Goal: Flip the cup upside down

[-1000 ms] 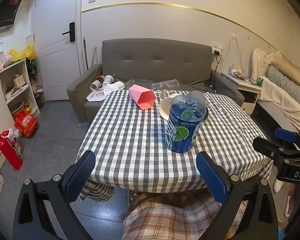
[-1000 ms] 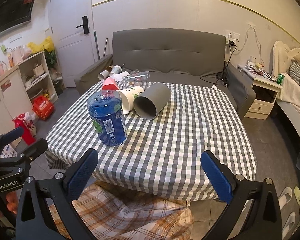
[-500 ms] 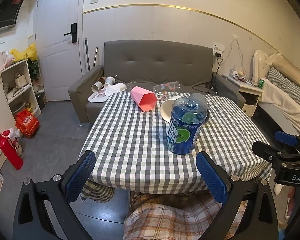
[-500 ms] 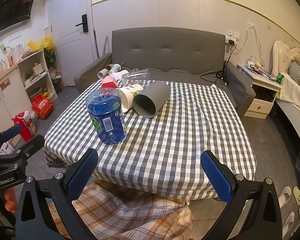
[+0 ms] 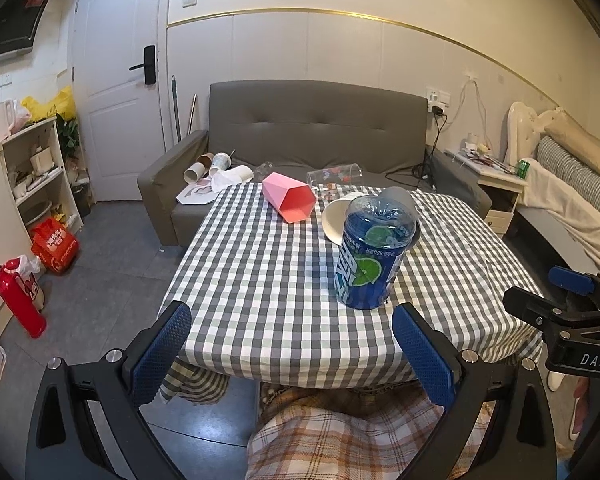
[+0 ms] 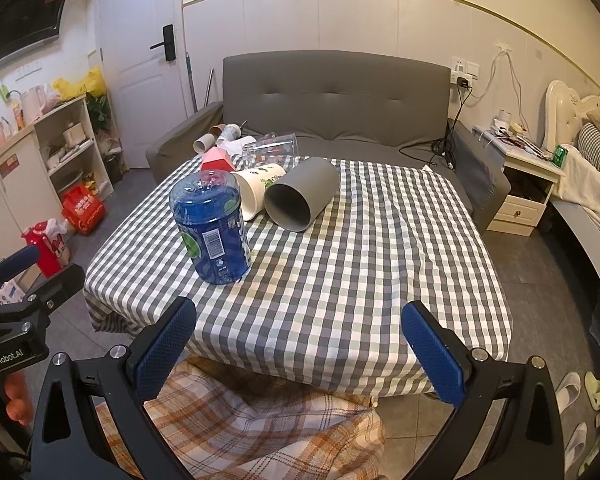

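Observation:
A blue cup cut from a drink bottle (image 5: 370, 252) stands upside down on the checked table (image 5: 268, 280); it also shows in the right wrist view (image 6: 211, 228). Behind it lie a grey cup (image 6: 300, 199), a white paper cup (image 6: 256, 192), a pink hexagonal cup (image 5: 290, 197) and a clear cup (image 5: 334, 179), all on their sides. My left gripper (image 5: 292, 354) is open and empty at the table's near edge, left of the blue cup. My right gripper (image 6: 300, 354) is open and empty at the near edge, right of the blue cup.
A grey sofa (image 5: 316, 128) with paper cups on it stands behind the table. A shelf unit (image 5: 28, 176) and red bottle (image 5: 18, 300) are at the left. A nightstand (image 6: 528, 196) and bed are at the right. A plaid-covered lap (image 6: 260, 432) lies below.
Both views have shifted slightly; the grippers pulled back a little from the table. No object on the table has moved.

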Action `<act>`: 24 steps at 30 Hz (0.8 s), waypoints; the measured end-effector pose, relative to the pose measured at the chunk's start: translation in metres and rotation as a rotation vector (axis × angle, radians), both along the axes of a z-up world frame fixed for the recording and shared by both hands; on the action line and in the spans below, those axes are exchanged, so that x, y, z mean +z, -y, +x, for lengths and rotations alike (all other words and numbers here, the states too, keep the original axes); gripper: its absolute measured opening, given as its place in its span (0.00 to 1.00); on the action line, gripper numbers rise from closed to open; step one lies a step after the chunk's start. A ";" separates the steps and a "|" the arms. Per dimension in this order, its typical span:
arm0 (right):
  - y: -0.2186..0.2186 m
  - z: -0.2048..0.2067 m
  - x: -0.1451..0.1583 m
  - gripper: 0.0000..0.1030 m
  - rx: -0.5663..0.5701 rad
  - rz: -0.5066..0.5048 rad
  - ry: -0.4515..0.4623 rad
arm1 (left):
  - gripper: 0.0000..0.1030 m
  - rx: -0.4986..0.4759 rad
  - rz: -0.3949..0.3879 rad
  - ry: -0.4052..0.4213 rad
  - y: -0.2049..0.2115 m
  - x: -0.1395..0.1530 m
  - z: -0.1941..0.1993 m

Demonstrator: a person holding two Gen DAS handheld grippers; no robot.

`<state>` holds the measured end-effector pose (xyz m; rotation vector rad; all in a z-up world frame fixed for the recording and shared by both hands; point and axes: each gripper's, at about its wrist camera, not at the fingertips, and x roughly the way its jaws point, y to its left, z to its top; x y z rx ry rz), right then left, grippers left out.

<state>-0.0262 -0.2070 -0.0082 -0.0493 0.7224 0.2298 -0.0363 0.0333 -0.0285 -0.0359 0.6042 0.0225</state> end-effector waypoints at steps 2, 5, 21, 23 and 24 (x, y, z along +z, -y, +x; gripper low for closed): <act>0.000 0.000 0.000 1.00 0.000 0.000 -0.001 | 1.00 0.000 0.001 0.000 0.000 0.000 0.000; 0.000 0.000 0.000 1.00 0.000 -0.001 -0.002 | 1.00 0.000 0.001 -0.001 0.000 0.000 0.000; -0.001 0.000 -0.002 1.00 0.000 -0.002 -0.007 | 1.00 0.002 0.001 -0.001 -0.001 0.000 0.000; 0.000 0.000 -0.004 1.00 0.000 -0.002 -0.009 | 1.00 0.000 0.000 0.002 -0.001 0.000 0.000; 0.000 0.000 -0.004 1.00 0.000 -0.003 -0.009 | 1.00 0.001 0.000 0.003 -0.001 -0.001 0.000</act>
